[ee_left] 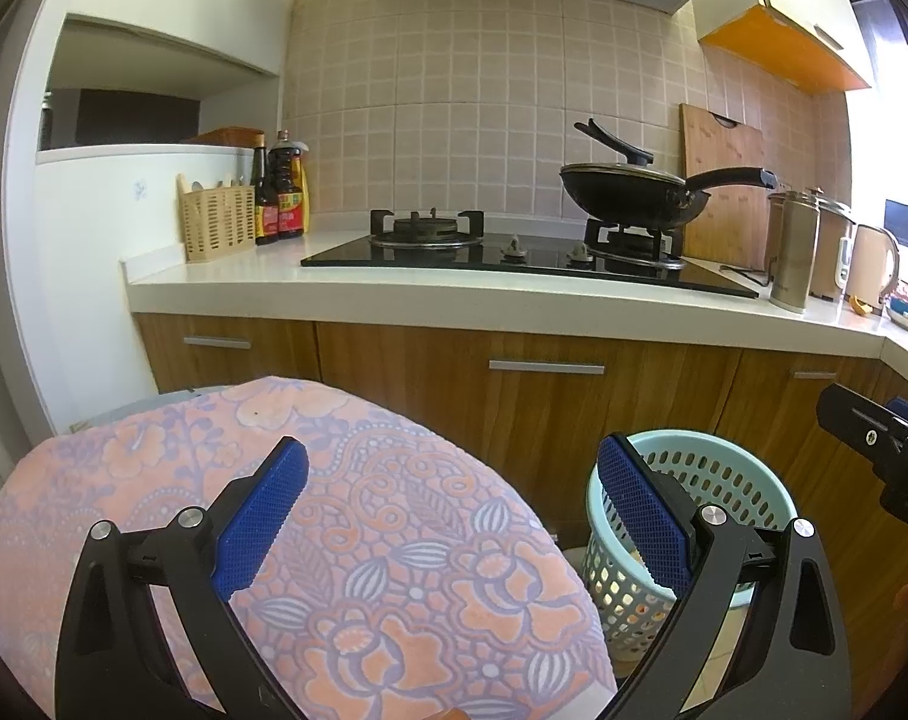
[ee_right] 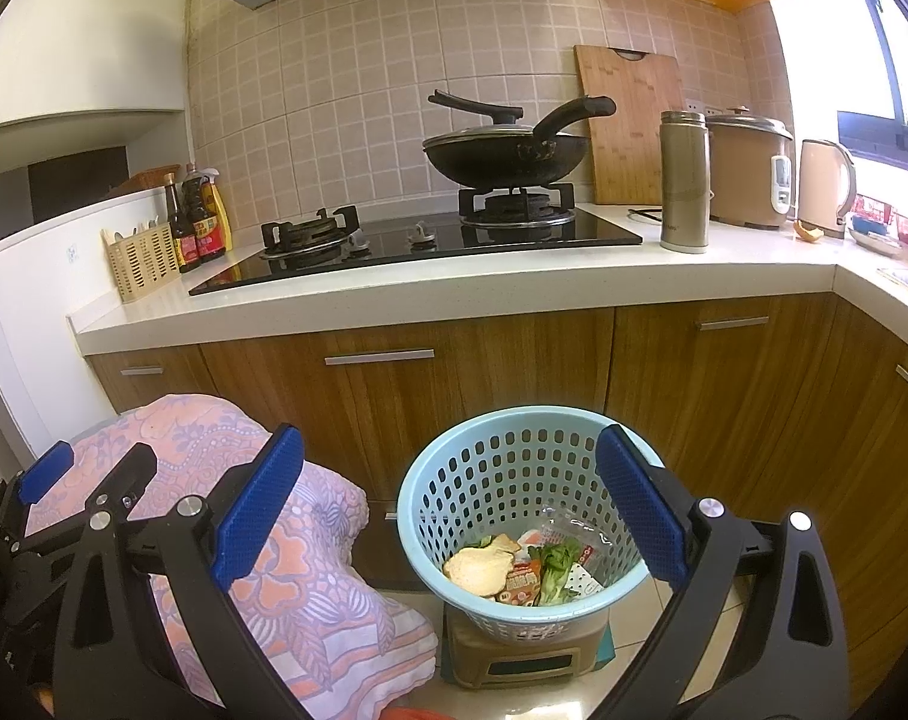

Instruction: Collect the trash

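My right gripper (ee_right: 448,504) spread, empty | left gripper (ee_left: 454,516) spread, empty, over floral cloth (ee_left: 346,516) | trash (ee_right: 526,570) inside blue basket (ee_right: 430,540); my left pad (ee_left: 640,510) hides part of basket | item under cloth unseen

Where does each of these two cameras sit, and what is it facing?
Left wrist: on the left gripper, open jaws, facing the pink floral cloth; the right gripper shows.
Right wrist: on the right gripper, open, above the light-blue perforated plastic basket; the left gripper shows.
Shared: black wok, stove, basket.
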